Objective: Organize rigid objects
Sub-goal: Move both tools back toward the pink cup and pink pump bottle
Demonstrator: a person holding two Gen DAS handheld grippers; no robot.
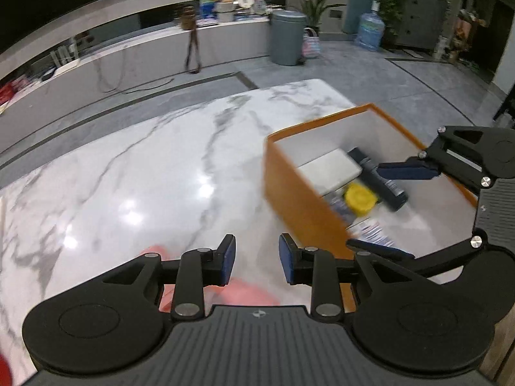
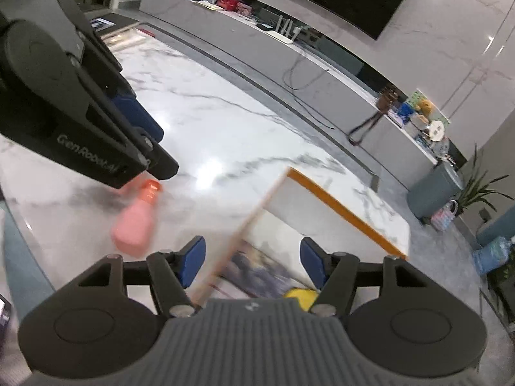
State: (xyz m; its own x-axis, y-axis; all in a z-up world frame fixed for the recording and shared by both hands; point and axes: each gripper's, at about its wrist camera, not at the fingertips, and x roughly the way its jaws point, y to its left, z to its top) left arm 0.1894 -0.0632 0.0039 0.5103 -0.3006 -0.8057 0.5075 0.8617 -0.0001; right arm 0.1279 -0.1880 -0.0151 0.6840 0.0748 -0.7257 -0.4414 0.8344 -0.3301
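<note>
An orange box (image 1: 299,199) with a white inside stands on the marble table (image 1: 145,167). In it lie a dark bottle (image 1: 379,180), a yellow lid (image 1: 360,197), a white flat box (image 1: 331,169) and a printed packet (image 1: 373,230). A pink bottle (image 2: 135,225) with an orange cap lies on the table left of the box; it shows below my left gripper (image 1: 257,259), which is open and empty above it. My right gripper (image 2: 252,262) is open and empty over the box's near wall (image 2: 244,222). It also shows in the left wrist view (image 1: 386,206), over the box.
A long low grey counter (image 1: 135,54) with clutter runs behind the table. A grey bin (image 1: 286,37), a water jug (image 1: 370,30) and plants (image 1: 313,1) stand on the floor beyond. The table's far edge (image 1: 167,109) is near the box.
</note>
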